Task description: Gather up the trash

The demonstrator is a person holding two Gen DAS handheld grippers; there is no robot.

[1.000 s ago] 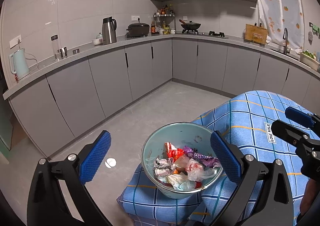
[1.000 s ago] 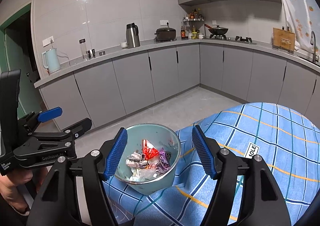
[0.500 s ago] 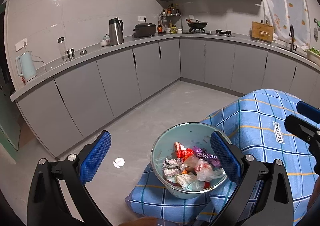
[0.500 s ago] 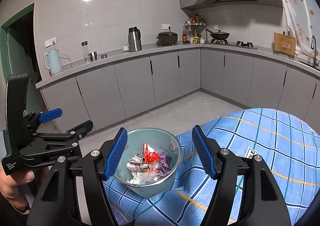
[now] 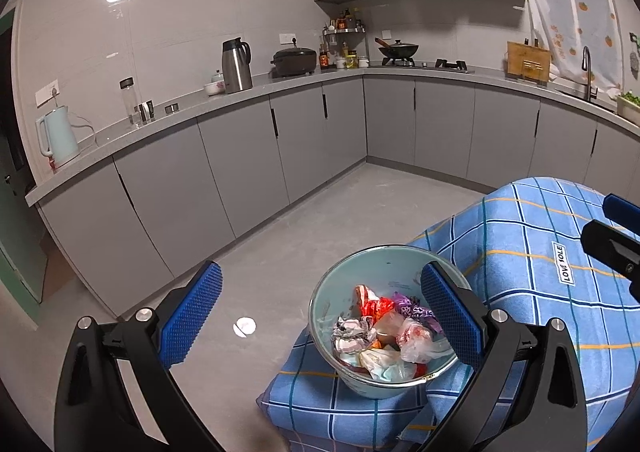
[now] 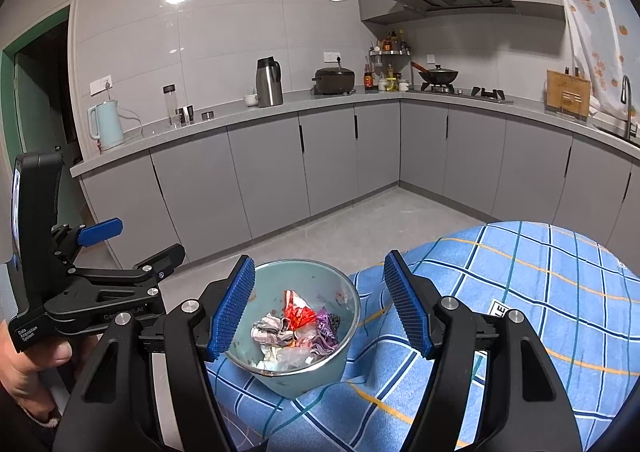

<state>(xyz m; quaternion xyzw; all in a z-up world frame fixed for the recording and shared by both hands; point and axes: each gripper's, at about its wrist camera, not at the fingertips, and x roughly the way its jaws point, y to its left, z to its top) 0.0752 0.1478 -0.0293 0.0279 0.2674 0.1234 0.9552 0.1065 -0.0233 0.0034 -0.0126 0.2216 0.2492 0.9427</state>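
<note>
A pale green bin [image 5: 344,292] stands at the corner of a table under a blue checked cloth [image 5: 528,252]. It holds crumpled wrappers and plastic trash [image 5: 384,328]. The bin [image 6: 340,356] and the trash [image 6: 296,328] also show in the right wrist view. My left gripper [image 5: 320,310] is open and empty, above and in front of the bin. My right gripper [image 6: 322,306] is open and empty above the bin. The left gripper's body [image 6: 96,292] shows at the left of the right wrist view.
Grey kitchen cabinets [image 5: 240,155] and a worktop run along the far walls with a kettle [image 5: 56,137], a steel jug [image 5: 236,65] and a stove [image 5: 420,61]. A grey floor [image 5: 340,211] lies between them and the table. A white scrap [image 5: 245,326] lies on the floor.
Both grippers have pulled back and risen a little from the bin, so it sits lower and smaller in view. Both stay open.
</note>
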